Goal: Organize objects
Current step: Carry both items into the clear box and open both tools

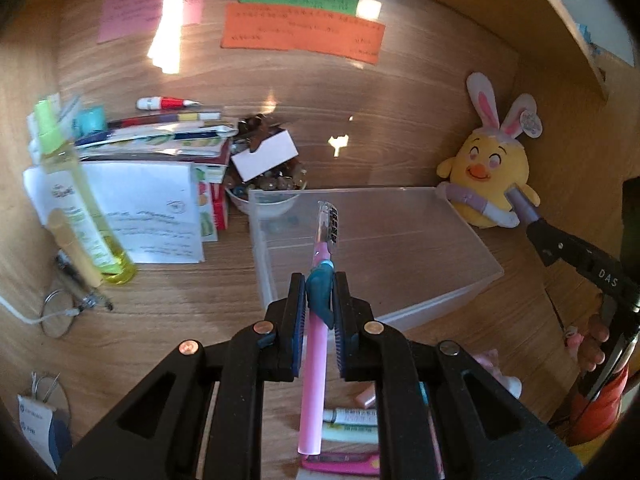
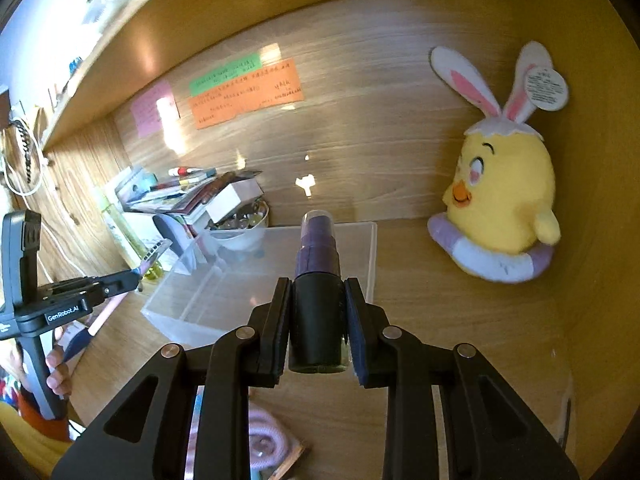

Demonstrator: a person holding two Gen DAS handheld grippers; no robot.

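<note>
Desk [image 1: 168, 304] bare around clear bin [image 1: 460, 240]

My right gripper [image 2: 318, 312] has its jaws clamped on a dark spray bottle [image 2: 318, 292], purple cap pointing ahead over the clear plastic box [image 2: 372, 256] on the tabletop [image 2: 460, 320]. A yellow chick plush [image 2: 504, 208] sits to the right. At left, my left gripper [image 2: 134, 278] holds a pink pen [image 2: 105, 314].
</note>
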